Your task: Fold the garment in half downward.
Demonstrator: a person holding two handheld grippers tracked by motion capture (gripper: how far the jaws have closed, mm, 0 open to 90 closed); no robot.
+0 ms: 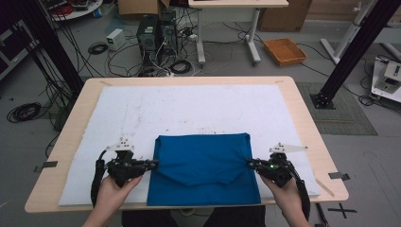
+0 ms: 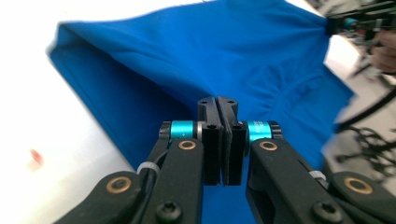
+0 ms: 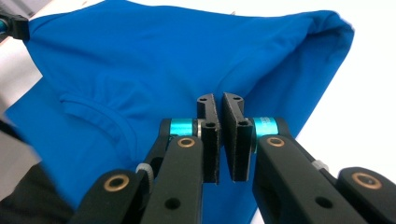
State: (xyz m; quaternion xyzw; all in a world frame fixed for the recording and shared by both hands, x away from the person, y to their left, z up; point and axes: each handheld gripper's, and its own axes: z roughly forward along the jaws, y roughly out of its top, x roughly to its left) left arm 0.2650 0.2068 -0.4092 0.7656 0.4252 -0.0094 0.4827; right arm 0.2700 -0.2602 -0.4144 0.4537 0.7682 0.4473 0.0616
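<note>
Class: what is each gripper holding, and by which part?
Both pinch the blue cloth: left gripper its left edge, right gripper its right edge, at the fold.

A light wooden table (image 1: 302, 113) bears a white mat (image 1: 189, 106). Beyond the table's far edge stand two computer towers (image 1: 156, 35) among tangled cables (image 1: 179, 66), a white-legged desk (image 1: 227, 28), and an orange tray (image 1: 284, 51) on the floor.

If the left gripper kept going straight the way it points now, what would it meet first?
The left gripper points across the table, shut on the left edge of the blue garment. Straight on lies more of that cloth, then probably the right gripper clamping the opposite edge, though depth is unclear.
</note>
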